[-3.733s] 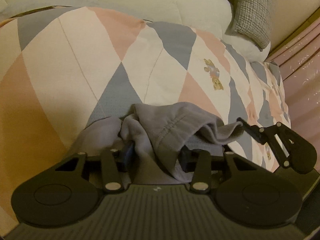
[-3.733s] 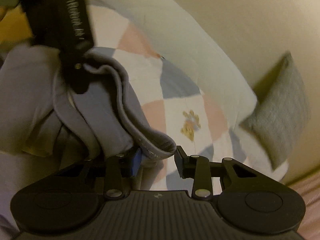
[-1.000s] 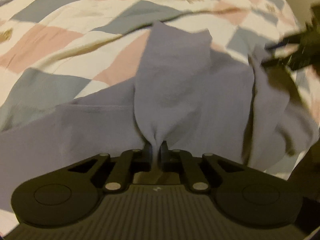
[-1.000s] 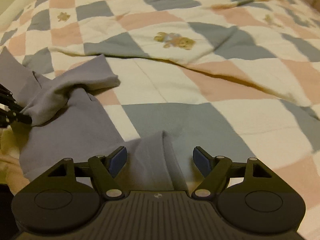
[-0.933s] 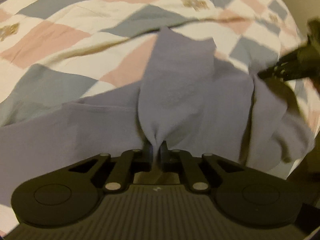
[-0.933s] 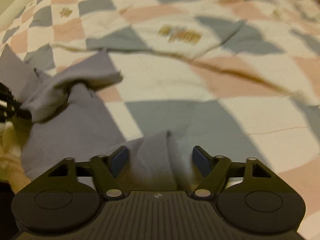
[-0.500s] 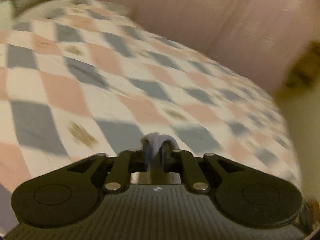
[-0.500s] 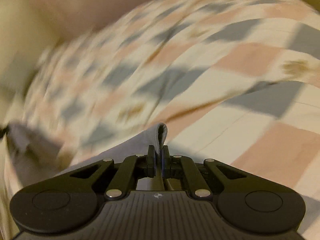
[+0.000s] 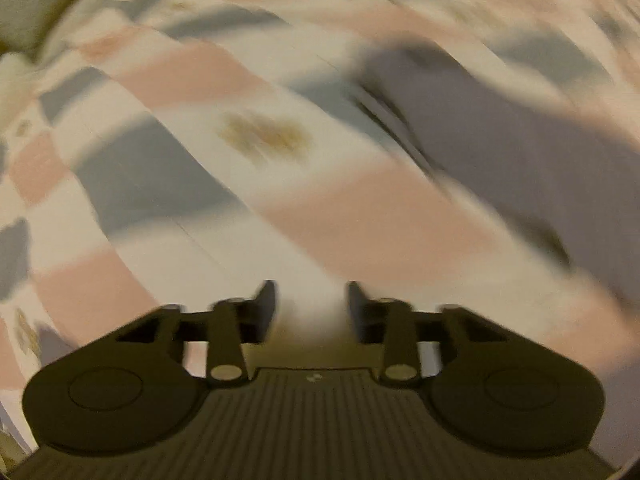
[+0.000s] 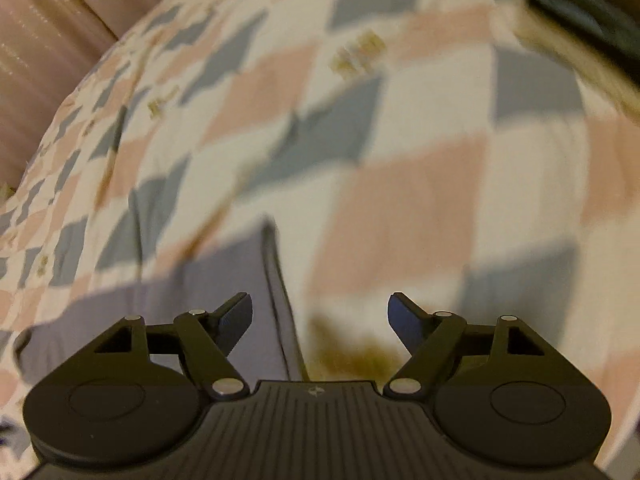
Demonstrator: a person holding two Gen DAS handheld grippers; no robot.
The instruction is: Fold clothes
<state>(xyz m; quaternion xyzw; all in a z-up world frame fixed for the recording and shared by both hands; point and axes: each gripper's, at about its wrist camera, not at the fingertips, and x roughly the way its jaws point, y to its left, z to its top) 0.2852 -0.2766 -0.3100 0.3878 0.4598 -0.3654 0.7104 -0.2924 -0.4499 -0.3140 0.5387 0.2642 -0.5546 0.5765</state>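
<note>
A: Looking down the left gripper [image 9: 311, 304], I see its jaws opening with nothing between them, only the pink, grey and cream checked quilt [image 9: 192, 76] below. Where is the garment?

B: The grey garment [image 9: 500, 136] lies flat on the quilt, far and to the right in that view. In the right wrist view it sits near and left, its straight edge [image 10: 276, 288] running down between the fingers of the right gripper [image 10: 320, 314].

A: Is the right one gripping that edge?

B: No. Its jaws are opening wide too, and the pads stand clear of the cloth. Both views are smeared, so I'd only guess the fabric lies smooth.

A: What could spoil things?

B: Both grippers are free, so nothing pins the garment; a finger catching that loose edge could drag it crooked and undo the fold.
</note>
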